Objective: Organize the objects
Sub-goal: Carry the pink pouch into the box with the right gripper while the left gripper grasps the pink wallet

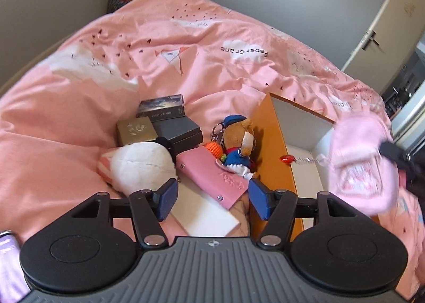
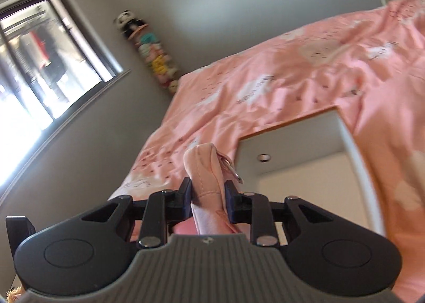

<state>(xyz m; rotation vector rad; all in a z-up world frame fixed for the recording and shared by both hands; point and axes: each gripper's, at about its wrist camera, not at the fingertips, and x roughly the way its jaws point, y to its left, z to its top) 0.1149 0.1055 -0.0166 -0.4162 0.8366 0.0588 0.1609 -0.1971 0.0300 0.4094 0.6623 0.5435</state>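
My left gripper (image 1: 211, 196) is open with nothing between its blue pads (image 1: 167, 196), hovering over a pink snap notebook (image 1: 209, 175). Beside the notebook lie a white plush toy (image 1: 140, 165) and a bear keychain in blue (image 1: 239, 143). An open orange box with a white inside (image 1: 268, 143) stands to their right on the bed. My right gripper (image 2: 208, 192) is shut on a pink fabric pouch (image 2: 205, 170), held above the box (image 2: 292, 154). The left wrist view shows the pouch (image 1: 358, 159) blurred over the box, a red charm on a spring (image 1: 288, 158) dangling from it.
A dark printed box (image 1: 162, 109), a gold box (image 1: 135, 130) and a grey box (image 1: 178, 130) lie stacked behind the plush. A white flat box (image 1: 209, 215) lies under the notebook. A pink duvet (image 1: 79, 117) covers the bed. Stacked plush toys (image 2: 156, 56) fill the corner beside a window (image 2: 39, 64).
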